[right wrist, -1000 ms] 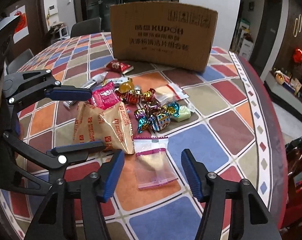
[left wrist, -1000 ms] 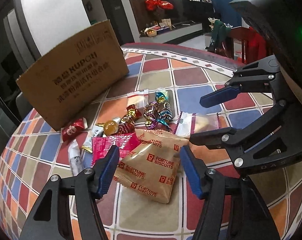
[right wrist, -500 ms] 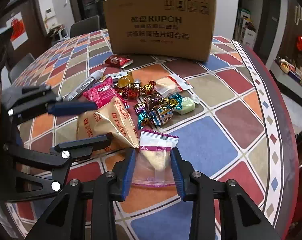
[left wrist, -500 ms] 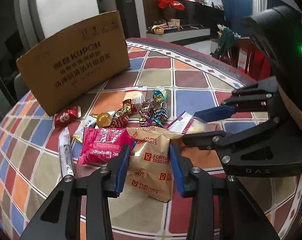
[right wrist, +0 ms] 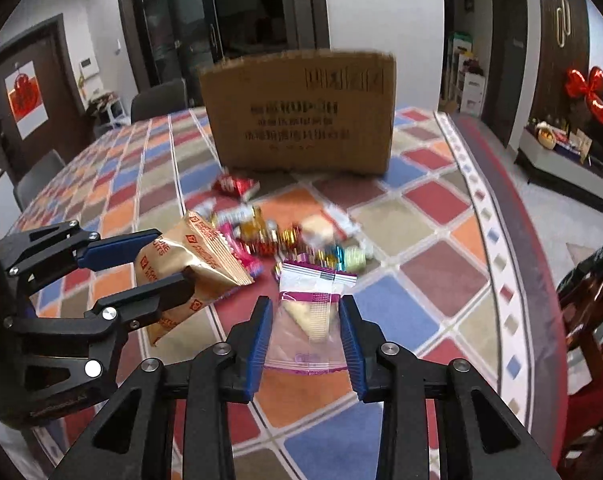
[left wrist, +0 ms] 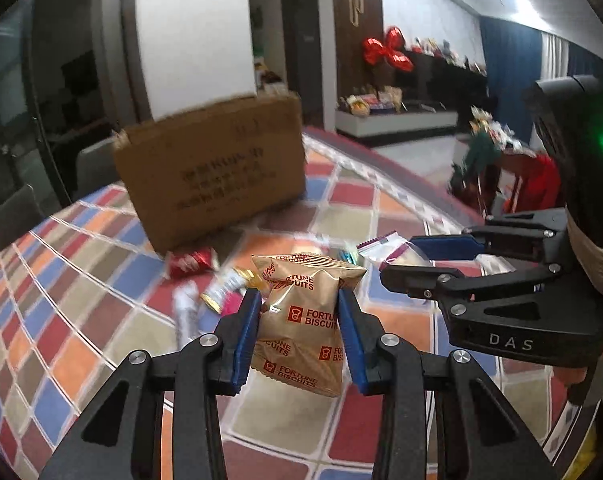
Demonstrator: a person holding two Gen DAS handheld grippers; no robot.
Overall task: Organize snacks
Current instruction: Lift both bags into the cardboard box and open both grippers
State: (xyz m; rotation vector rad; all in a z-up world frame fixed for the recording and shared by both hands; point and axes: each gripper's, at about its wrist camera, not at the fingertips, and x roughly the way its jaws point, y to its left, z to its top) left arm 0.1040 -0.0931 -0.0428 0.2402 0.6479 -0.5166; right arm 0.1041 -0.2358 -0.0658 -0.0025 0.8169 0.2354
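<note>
So barely started: the left gripper (left wrist: 297, 334) is clamped on the gold biscuit bag (left wrist: 305, 320) at lower center, the right gripper (right wrist: 304, 336) is clamped on a clear cookie packet (right wrist: 313, 316), both held above the table (right wrist: 401, 308). The candy pile (right wrist: 285, 236) at mid-frame is left. Only the right view shows the cardboard box (right wrist: 301, 116) front square-on; neither shows inside.
</note>
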